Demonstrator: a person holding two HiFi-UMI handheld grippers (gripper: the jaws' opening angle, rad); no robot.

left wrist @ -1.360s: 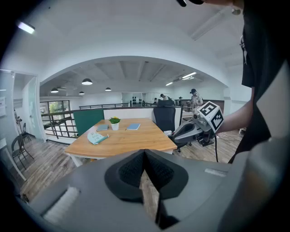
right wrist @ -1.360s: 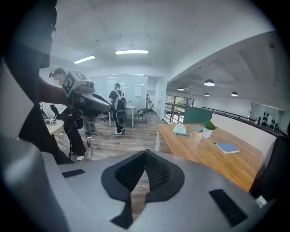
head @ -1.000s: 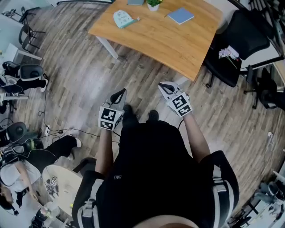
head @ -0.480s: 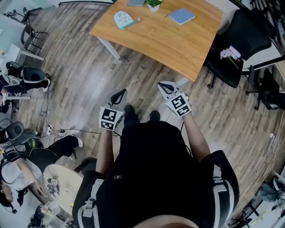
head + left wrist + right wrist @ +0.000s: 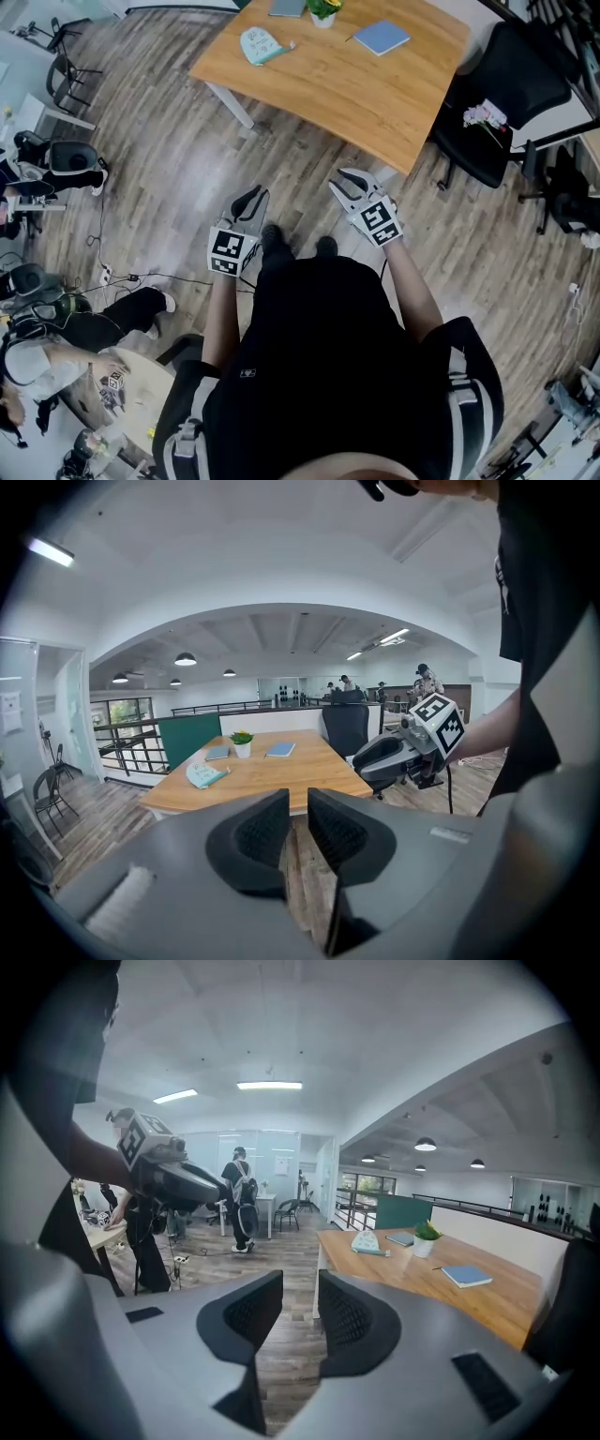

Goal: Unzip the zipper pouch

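The zipper pouch (image 5: 260, 41), pale teal, lies flat near the far left corner of the wooden table (image 5: 366, 94); it also shows small as the pouch (image 5: 204, 774) and pouch (image 5: 366, 1240). Both grippers hang in front of the person's body, over the floor and well short of the table. My left gripper (image 5: 251, 197) and right gripper (image 5: 349, 180) point toward the table. Their jaws have just been opening: the left gripper (image 5: 298, 803) shows a narrow gap, the right gripper (image 5: 300, 1288) a wider one, with nothing between either pair.
On the table also lie a blue notebook (image 5: 380, 36), a small potted plant (image 5: 323, 9) and a grey book. A black office chair (image 5: 497, 103) stands at the table's right. People sit by a round table (image 5: 131, 394) at lower left; cables (image 5: 141, 277) cross the floor.
Both pairs of jaws, shut before, now stand parted. The hands have stayed in place. A person at the lower left has reached an arm over the round table.
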